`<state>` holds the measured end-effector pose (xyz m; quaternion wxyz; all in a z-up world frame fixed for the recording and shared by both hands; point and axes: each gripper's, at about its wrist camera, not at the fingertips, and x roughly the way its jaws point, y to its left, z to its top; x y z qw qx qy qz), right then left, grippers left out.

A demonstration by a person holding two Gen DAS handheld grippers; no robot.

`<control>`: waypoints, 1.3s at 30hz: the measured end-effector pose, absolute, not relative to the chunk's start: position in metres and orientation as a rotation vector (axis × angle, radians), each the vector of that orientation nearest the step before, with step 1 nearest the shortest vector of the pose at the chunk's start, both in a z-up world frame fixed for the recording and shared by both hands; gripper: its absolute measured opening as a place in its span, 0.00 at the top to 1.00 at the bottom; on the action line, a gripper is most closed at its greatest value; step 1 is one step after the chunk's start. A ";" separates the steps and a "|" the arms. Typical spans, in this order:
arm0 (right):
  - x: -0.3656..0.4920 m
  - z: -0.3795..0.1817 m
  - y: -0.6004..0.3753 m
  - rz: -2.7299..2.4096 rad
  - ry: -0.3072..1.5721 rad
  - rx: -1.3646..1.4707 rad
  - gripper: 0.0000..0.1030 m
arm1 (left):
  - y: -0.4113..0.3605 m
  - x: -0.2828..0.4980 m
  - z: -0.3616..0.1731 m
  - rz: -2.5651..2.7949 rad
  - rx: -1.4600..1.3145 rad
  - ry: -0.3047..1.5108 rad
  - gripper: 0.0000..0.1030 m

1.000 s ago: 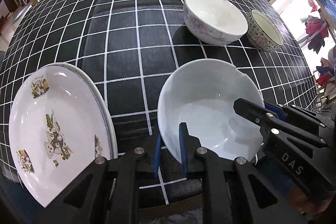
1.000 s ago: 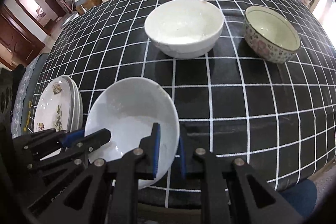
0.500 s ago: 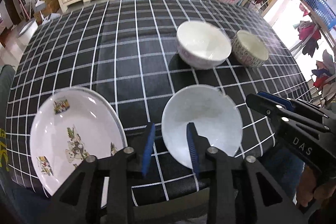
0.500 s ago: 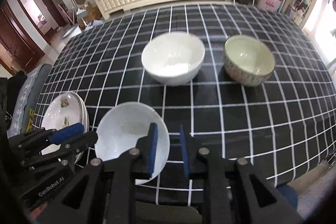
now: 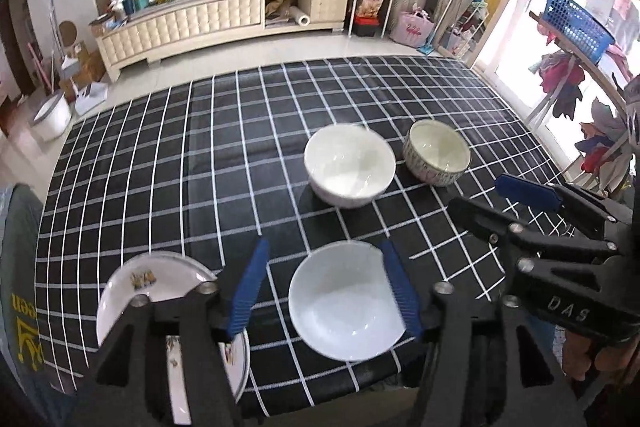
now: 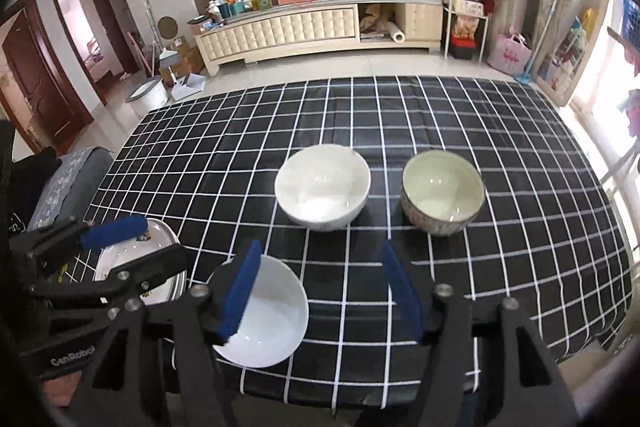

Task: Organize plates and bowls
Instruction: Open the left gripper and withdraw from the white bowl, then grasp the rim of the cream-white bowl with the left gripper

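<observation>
Behind the surface [image 5: 140, 155], with its black cloth gridded in white, stood a cream sideboard heaped with clutter, and bright windows lay off to the right. Near the surface's front edge sat a shallow white bowl [image 5: 347, 301], and just beside it toward the front left corner lay a stack of printed plates [image 5: 154, 279]. Farther in, toward the middle, a deeper white bowl [image 5: 349, 171] and a patterned bowl [image 5: 436, 151] stood side by side, close but apart. The left hand-held gripper [image 5: 326, 297] hung above the front edge with its blue-padded fingers spread wide and nothing between them, the shallow bowl lying straight ahead of it and framed by the two fingers. The right hand-held gripper [image 6: 320, 291] was likewise wide open and empty; from it the shallow bowl [image 6: 264, 311] lay ahead and to the left, while the deeper white bowl [image 6: 322, 187] and patterned bowl [image 6: 442, 191] lay directly forward. By that reckoning the left one was better lined up on the shallow bowl, and the right one on the far pair. Round as the bowls were, no long axis governed the grasp; only the rim nearest the fingers seemed to matter.
</observation>
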<state>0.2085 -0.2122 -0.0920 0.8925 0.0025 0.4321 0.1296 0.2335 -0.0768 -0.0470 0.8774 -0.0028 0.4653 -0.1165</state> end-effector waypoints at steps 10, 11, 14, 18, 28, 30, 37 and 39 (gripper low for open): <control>0.242 -0.095 -0.218 0.269 0.901 -0.033 0.25 | -0.079 0.283 -0.049 -0.233 0.018 0.989 0.41; 0.249 -0.097 -0.218 0.269 0.913 -0.037 0.25 | -0.078 0.288 -0.051 -0.232 0.013 0.999 0.41; 0.261 -0.102 -0.219 0.274 0.924 -0.039 0.25 | -0.075 0.304 -0.059 -0.229 -0.004 1.033 0.41; 0.281 -0.112 -0.219 0.276 0.954 -0.045 0.25 | -0.076 0.324 -0.070 -0.219 0.000 1.057 0.41; 0.317 -0.141 -0.217 0.302 1.023 -0.035 0.25 | -0.084 0.363 -0.101 -0.217 0.024 1.147 0.41; 0.323 -0.147 -0.217 0.297 1.036 -0.039 0.25 | -0.084 0.370 -0.107 -0.213 0.028 1.163 0.41; 0.337 -0.168 -0.214 0.294 1.087 -0.039 0.36 | -0.084 0.390 -0.134 -0.221 0.021 1.227 0.47; 0.340 -0.174 -0.212 0.291 1.105 -0.049 0.45 | -0.083 0.392 -0.139 -0.220 0.026 1.238 0.50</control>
